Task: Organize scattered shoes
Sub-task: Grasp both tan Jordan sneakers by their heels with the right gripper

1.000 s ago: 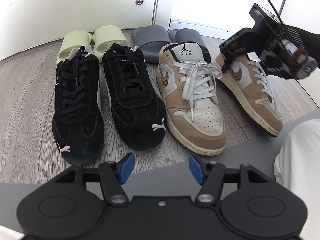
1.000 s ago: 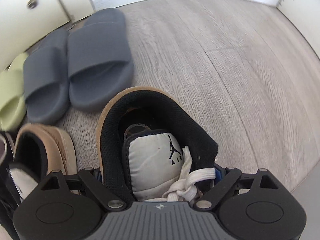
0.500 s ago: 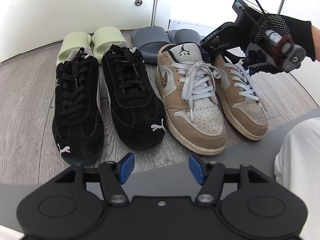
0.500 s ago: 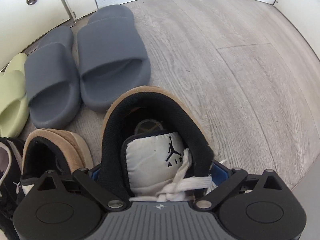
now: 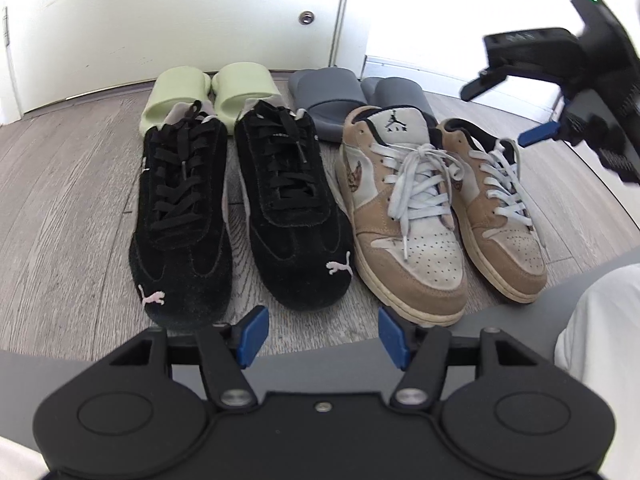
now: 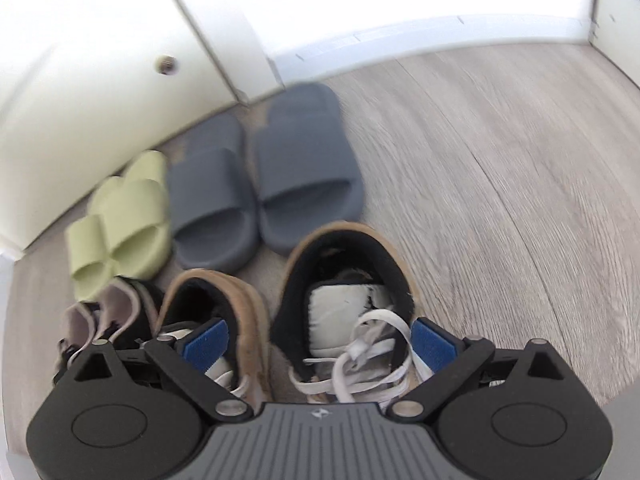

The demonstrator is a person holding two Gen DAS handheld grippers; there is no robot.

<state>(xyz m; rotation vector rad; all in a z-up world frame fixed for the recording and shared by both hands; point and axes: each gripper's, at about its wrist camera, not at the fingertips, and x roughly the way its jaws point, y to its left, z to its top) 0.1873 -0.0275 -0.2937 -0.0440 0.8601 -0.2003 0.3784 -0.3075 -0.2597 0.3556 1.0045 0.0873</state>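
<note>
Shoes stand in pairs on the wood floor. A pair of black suede sneakers (image 5: 240,208) is on the left. A pair of tan and white sneakers stands beside them: the left one (image 5: 400,216) and the right one (image 5: 496,208), also in the right wrist view (image 6: 344,308). Green slides (image 5: 208,92) and grey slides (image 5: 352,96) line up behind. My left gripper (image 5: 320,336) is open and empty in front of the sneakers. My right gripper (image 6: 320,340) is open above the right tan sneaker, apart from it; it also shows raised in the left wrist view (image 5: 560,80).
White cabinet doors (image 5: 180,12) and a baseboard (image 6: 440,40) close the back. Bare wood floor (image 6: 500,168) lies right of the shoes. A grey surface edge (image 5: 520,312) and white cloth (image 5: 600,320) sit at the near right.
My right gripper has let go of the right tan sneaker, opened and lifted up and back. The sneaker now rests beside its mate. The left gripper has not moved.
</note>
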